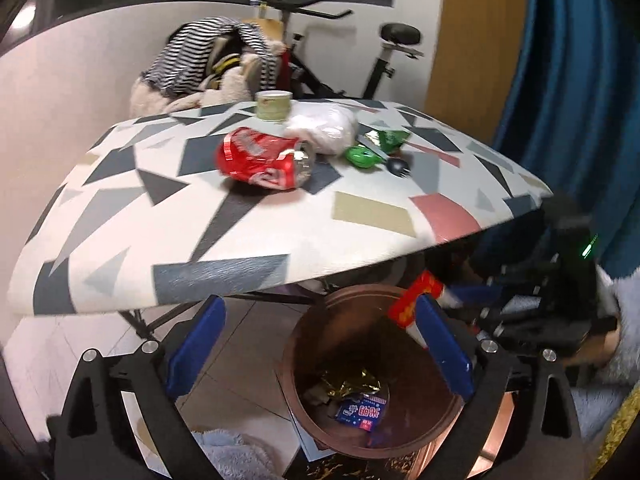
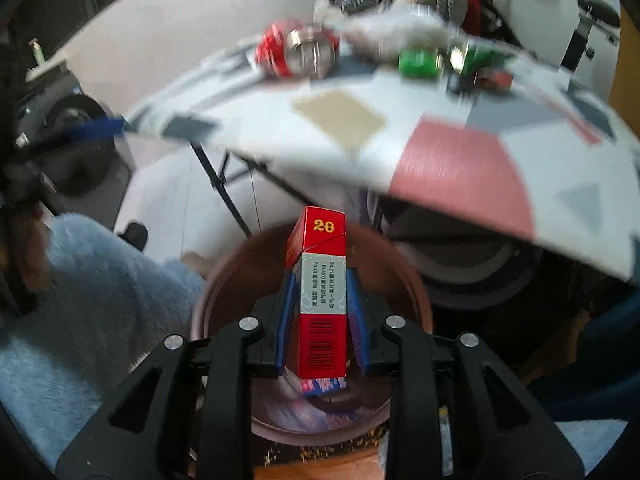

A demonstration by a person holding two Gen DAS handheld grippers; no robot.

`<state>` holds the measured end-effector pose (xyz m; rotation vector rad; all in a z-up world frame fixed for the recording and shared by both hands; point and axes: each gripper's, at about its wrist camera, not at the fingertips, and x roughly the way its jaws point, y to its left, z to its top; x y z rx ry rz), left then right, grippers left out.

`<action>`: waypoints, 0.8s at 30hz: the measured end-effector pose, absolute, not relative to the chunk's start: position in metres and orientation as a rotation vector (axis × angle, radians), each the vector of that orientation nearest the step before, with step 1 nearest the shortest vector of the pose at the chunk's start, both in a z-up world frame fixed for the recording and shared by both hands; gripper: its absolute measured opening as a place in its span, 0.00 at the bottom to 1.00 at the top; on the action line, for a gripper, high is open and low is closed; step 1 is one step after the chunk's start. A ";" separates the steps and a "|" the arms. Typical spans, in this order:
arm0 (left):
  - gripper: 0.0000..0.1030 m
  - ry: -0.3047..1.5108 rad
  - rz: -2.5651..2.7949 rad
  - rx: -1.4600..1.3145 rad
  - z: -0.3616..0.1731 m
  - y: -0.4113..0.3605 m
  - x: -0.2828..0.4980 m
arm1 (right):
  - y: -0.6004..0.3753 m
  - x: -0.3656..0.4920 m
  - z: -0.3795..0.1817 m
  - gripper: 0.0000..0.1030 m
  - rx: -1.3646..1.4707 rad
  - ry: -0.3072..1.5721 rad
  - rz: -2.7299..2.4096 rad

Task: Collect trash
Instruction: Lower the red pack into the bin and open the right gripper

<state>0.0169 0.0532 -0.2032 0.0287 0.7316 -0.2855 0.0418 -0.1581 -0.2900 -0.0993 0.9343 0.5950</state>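
Note:
My right gripper [image 2: 322, 284] is shut on a red cigarette pack [image 2: 322, 280] and holds it over the open brown trash bin [image 2: 224, 280]. In the left wrist view the pack [image 1: 414, 300] hangs above the bin [image 1: 432, 404], which holds a blue wrapper [image 1: 362, 414] and gold foil. My left gripper [image 1: 320, 340] is open and empty above the bin's near left side. On the patterned table [image 1: 240, 232] lie a crushed red can [image 1: 262, 164], a white crumpled bag [image 1: 322, 126], a paper cup [image 1: 274, 105], a green cap [image 1: 362, 157] and a green wrapper [image 1: 390, 139].
The table edge overhangs the bin's far side. An exercise bike [image 1: 384, 60] and a clothes pile [image 1: 208, 68] stand behind the table. A blue curtain [image 1: 568, 80] hangs at right. A black fork [image 1: 398, 166] lies by the green cap. Table legs [image 2: 224, 184] stand near the bin.

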 end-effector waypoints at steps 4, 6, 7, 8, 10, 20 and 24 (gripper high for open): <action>0.91 0.722 -0.198 -0.045 -0.208 0.068 0.017 | -0.151 0.047 -0.312 0.27 -0.089 1.009 0.574; 0.91 0.719 -0.183 -0.073 -0.208 0.074 0.018 | -0.146 0.047 -0.318 0.28 -0.099 1.029 0.568; 0.91 0.727 -0.182 -0.081 -0.209 0.075 0.020 | -0.145 0.047 -0.319 0.28 -0.101 1.032 0.568; 0.91 0.733 -0.180 -0.085 -0.210 0.076 0.020 | -0.142 0.047 -0.319 0.28 -0.107 1.034 0.567; 0.91 0.742 -0.178 -0.089 -0.212 0.077 0.021 | -0.140 0.046 -0.318 0.28 -0.108 1.030 0.569; 0.91 0.747 -0.166 -0.092 -0.213 0.075 0.023 | -0.145 0.047 -0.317 0.41 -0.103 1.012 0.552; 0.91 0.750 -0.167 -0.088 -0.214 0.074 0.024 | -0.150 0.048 -0.315 0.57 -0.086 1.000 0.537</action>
